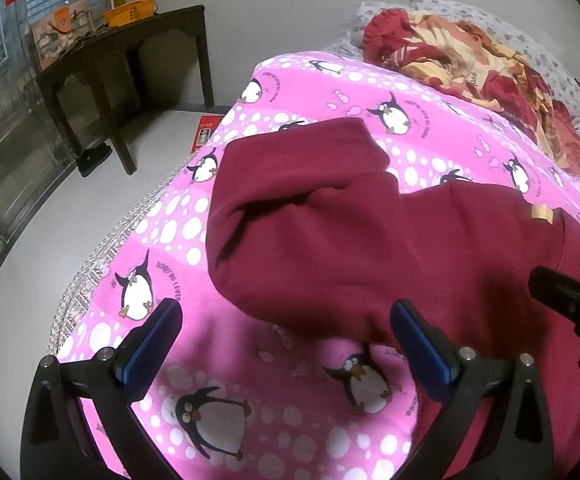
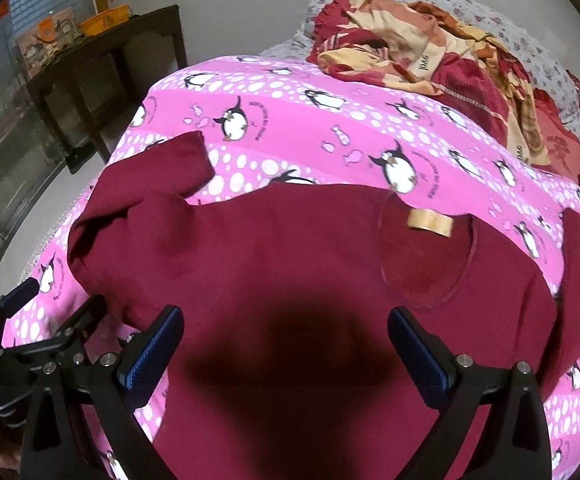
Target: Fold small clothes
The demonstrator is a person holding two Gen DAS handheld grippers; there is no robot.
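Note:
A maroon sweatshirt (image 2: 290,264) lies spread on a pink penguin-print bed sheet (image 2: 330,136), neck with a tan label (image 2: 430,222) toward the far side. Its left sleeve (image 1: 302,168) is bunched and folded over, its right sleeve (image 2: 574,272) lies straight. My left gripper (image 1: 282,316) is open and empty above the garment's left lower edge. My right gripper (image 2: 286,328) is open and empty above the middle of the body. Each gripper shows at the edge of the other's view: the right one (image 1: 570,300), the left one (image 2: 50,332).
A crumpled red and cream blanket (image 2: 450,64) and a grey floral pillow (image 2: 538,32) lie at the bed's far end. A dark wooden table (image 1: 122,52) with an orange basket (image 1: 130,10) stands left by the window. A red box (image 1: 206,132) lies on the floor.

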